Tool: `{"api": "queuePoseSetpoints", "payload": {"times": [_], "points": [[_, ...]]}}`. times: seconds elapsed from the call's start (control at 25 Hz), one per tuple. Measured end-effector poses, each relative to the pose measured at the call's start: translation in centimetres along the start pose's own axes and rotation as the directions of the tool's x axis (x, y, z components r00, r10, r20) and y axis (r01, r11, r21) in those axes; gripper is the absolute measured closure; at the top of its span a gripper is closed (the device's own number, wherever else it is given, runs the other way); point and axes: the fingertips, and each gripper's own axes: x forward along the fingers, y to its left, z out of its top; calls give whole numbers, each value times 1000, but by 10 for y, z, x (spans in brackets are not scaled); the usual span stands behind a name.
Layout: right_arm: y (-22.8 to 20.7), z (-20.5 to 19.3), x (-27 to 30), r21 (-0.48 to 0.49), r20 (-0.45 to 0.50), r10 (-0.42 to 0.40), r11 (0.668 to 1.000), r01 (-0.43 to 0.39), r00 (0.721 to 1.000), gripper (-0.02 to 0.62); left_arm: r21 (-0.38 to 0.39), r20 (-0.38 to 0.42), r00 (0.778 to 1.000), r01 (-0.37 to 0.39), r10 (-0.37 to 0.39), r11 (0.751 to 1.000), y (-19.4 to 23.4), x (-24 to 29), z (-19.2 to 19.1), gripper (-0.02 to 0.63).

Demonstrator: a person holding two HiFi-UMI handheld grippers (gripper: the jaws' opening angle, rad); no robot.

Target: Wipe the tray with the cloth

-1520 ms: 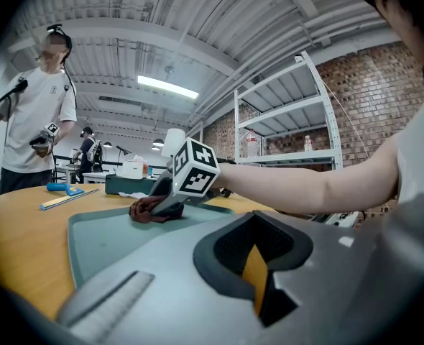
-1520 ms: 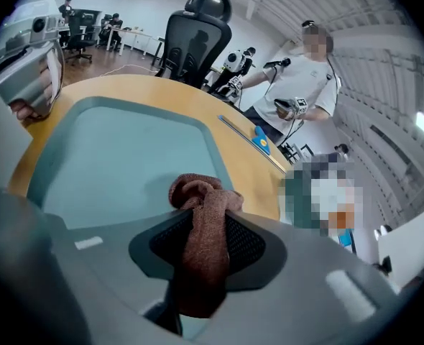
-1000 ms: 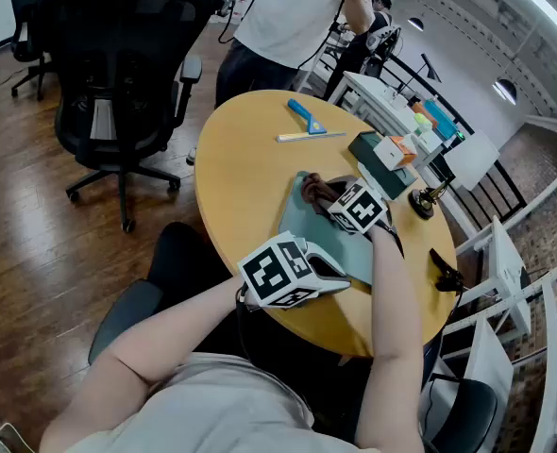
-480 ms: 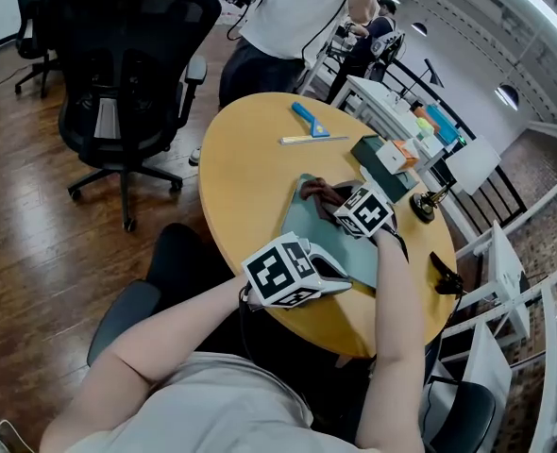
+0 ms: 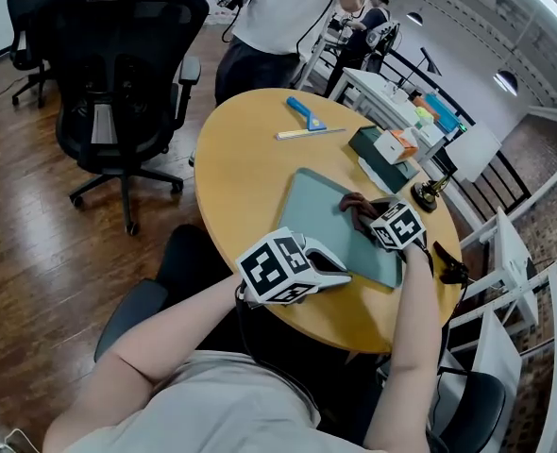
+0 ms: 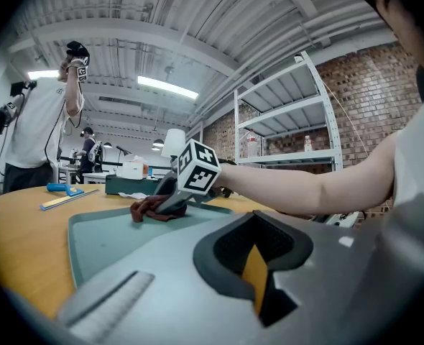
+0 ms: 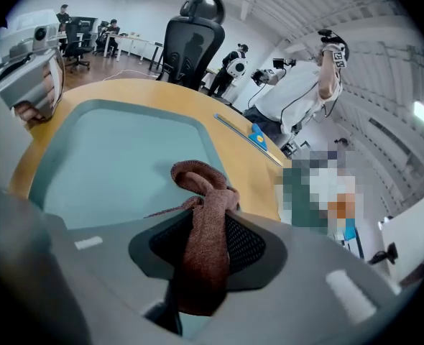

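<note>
Round yellow wooden table (image 5: 245, 168) fills my downward view, and the flat grey-green rectangular tray (image 5: 316, 210) lies on it. My right gripper (image 7: 197, 264) is clamped on the reddish-brown terry cloth (image 7: 201, 207). The cloth's bunched end lies on the tray near its right-hand edge. My left gripper (image 5: 333, 272) sits at the tray's near edge, its jaws drawn almost together, with only a sliver of tabletop showing between them.
</note>
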Motion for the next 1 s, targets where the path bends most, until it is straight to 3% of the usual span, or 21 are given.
{"api": "queuePoseSetpoints", "payload": {"times": [0.24,0.44,0.68,0.76,0.84,1.0], "points": [[-23,-53,-12,39,-100,-91,995,96,991,468,-1,0,1000,0,0,1000,1,-2,0,284],[-38,-83,-21,35,-188,-194,978,204,963,468,2,7,1000,3,-3,1000,1,-3,2,284],[-40,-71,-30,24,-124,-258,965,262,958,471,-2,7,1000,4,-4,1000,2,-3,-1,284],[-52,-59,-55,76,-48,-323,942,326,945,472,0,8,1000,7,-7,1000,1,-3,-1,284],[-72,-50,-86,124,11,-409,906,404,913,472,3,11,1000,5,-5,1000,2,-4,1,284],[-98,-67,-136,206,19,-530,832,516,848,472,2,13,1000,4,-4,1000,2,-5,2,284]]}}
